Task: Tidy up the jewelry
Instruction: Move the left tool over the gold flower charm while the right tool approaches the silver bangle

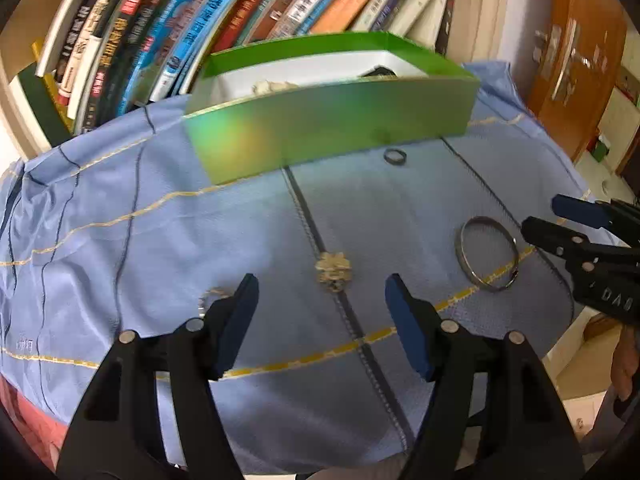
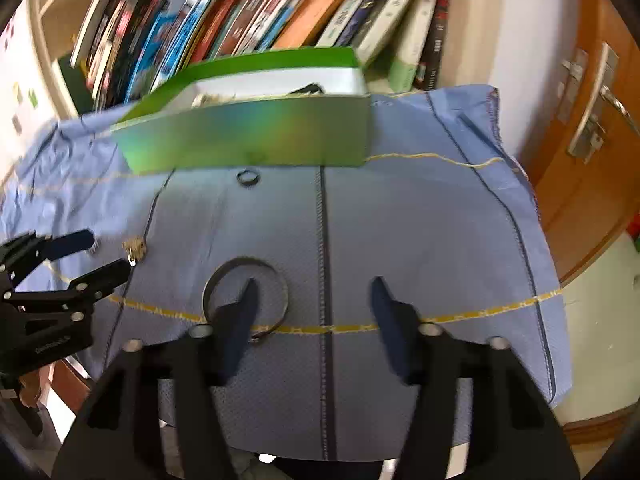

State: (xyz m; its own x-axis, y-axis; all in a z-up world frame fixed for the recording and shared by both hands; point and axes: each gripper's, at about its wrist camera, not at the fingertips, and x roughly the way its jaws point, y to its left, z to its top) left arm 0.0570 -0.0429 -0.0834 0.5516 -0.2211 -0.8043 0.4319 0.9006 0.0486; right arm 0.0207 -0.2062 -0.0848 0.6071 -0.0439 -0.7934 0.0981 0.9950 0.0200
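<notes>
A green box (image 1: pixel 328 120) (image 2: pixel 256 136) stands open at the back of the blue cloth, with jewelry inside. A gold flower brooch (image 1: pixel 333 271) (image 2: pixel 135 249) lies just ahead of my open left gripper (image 1: pixel 322 292), between its fingers. A silver bangle (image 1: pixel 486 254) (image 2: pixel 245 300) lies flat; the left finger of my open right gripper (image 2: pixel 312 294) is over it. A small dark ring (image 1: pixel 395 156) (image 2: pixel 248 178) lies in front of the box. A small chain piece (image 1: pixel 212 298) shows beside the left finger. Both grippers are empty.
The blue cloth (image 1: pixel 120 240) (image 2: pixel 420 220) covers a small table. A shelf of books (image 1: pixel 180 20) (image 2: pixel 260 12) stands behind the box. A wooden door (image 2: pixel 592 120) is at the right. The right gripper shows in the left wrist view (image 1: pixel 568 220).
</notes>
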